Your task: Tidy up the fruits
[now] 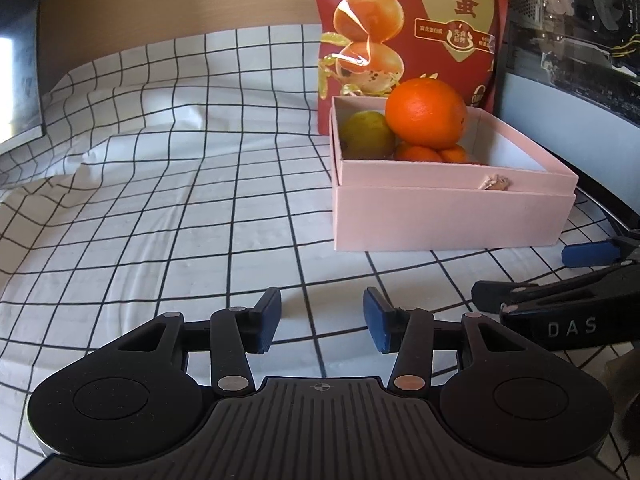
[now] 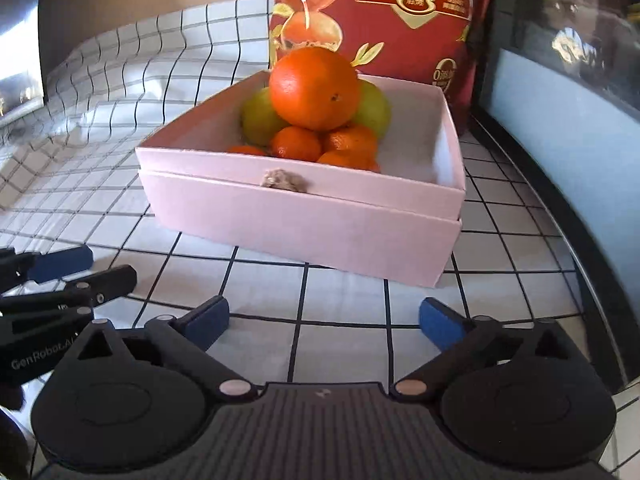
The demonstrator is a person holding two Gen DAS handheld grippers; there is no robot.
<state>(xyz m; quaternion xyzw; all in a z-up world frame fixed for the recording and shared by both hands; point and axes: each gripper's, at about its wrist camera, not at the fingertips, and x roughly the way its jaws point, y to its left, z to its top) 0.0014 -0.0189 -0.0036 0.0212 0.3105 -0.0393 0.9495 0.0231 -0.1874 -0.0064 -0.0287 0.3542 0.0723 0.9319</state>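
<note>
A pink box [image 1: 448, 216] [image 2: 304, 224] sits on the checked cloth and holds the fruit. A large orange [image 1: 426, 114] [image 2: 314, 88] tops the pile, resting on green fruits [image 1: 366, 134] [image 2: 258, 118] and several small mandarins [image 1: 418, 153] [image 2: 296, 142]. My left gripper [image 1: 322, 322] hovers open over bare cloth, well in front and to the left of the box, nothing between its fingers. My right gripper [image 2: 324, 322] stands wide open just in front of the box, also empty. Each gripper shows at the edge of the other's view.
A tall red snack bag [image 1: 412, 20] [image 2: 380, 12] stands right behind the box. A dark appliance with a pale panel [image 2: 560, 128] lines the right side. The black-and-white checked cloth [image 1: 180, 200] stretches left, wrinkled toward the back wall.
</note>
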